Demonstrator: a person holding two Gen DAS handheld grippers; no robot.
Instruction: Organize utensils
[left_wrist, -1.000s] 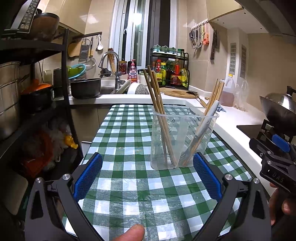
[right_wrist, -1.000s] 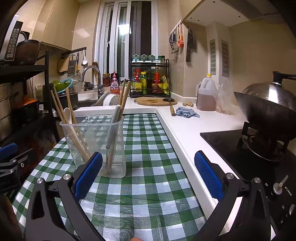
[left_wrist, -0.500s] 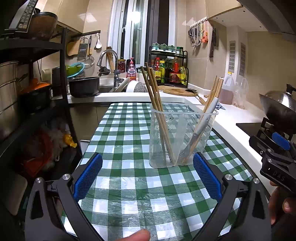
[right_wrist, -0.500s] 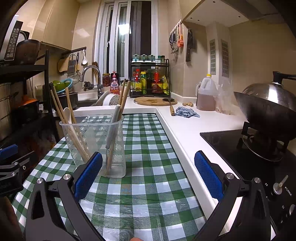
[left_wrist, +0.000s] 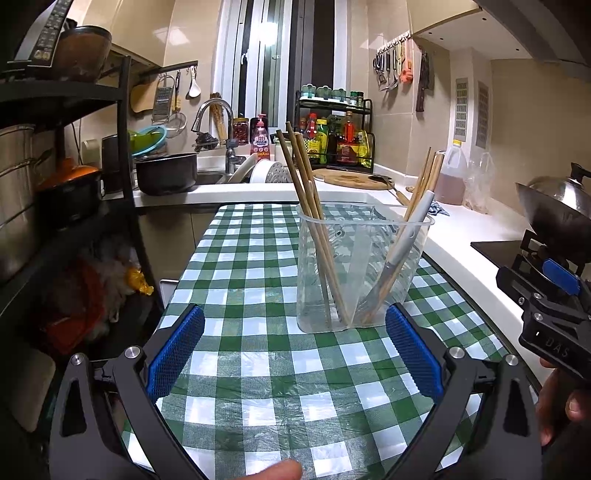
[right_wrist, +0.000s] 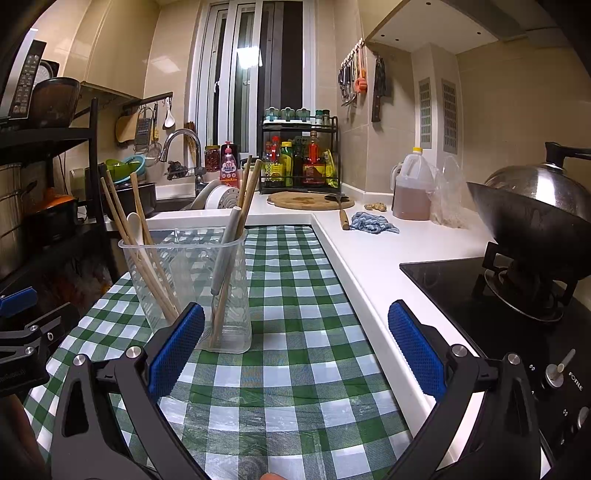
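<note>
Both pairs of jaws stand wide apart and hold nothing. The left gripper (left_wrist: 294, 347) hovers low over the green-and-white checked cloth (left_wrist: 258, 369) that covers the surface. Just ahead of its jaws, nearer the right-hand one, stands a clear plastic utensil holder (left_wrist: 360, 266), upright on the cloth, not touching either blue pad. A divider splits the holder in two. In the left compartment several wooden chopsticks (left_wrist: 310, 206) lean out to the left; in the right compartment more wooden sticks and a grey-handled utensil (left_wrist: 413, 225) lean out to the right.

From the right gripper (right_wrist: 295, 345) the same holder (right_wrist: 184, 280) sits ahead and to the left, its base partly hidden behind the left blue pad (right_wrist: 177, 350); whether pad and holder touch cannot be told from this view. A pale spoon (right_wrist: 135, 223) shows among the chopsticks there. Between these jaws lies only bare checked cloth (right_wrist: 295, 387). To the right of them runs the white counter (right_wrist: 373, 254), then a black hob with a wok (right_wrist: 532, 221) on it.
</note>
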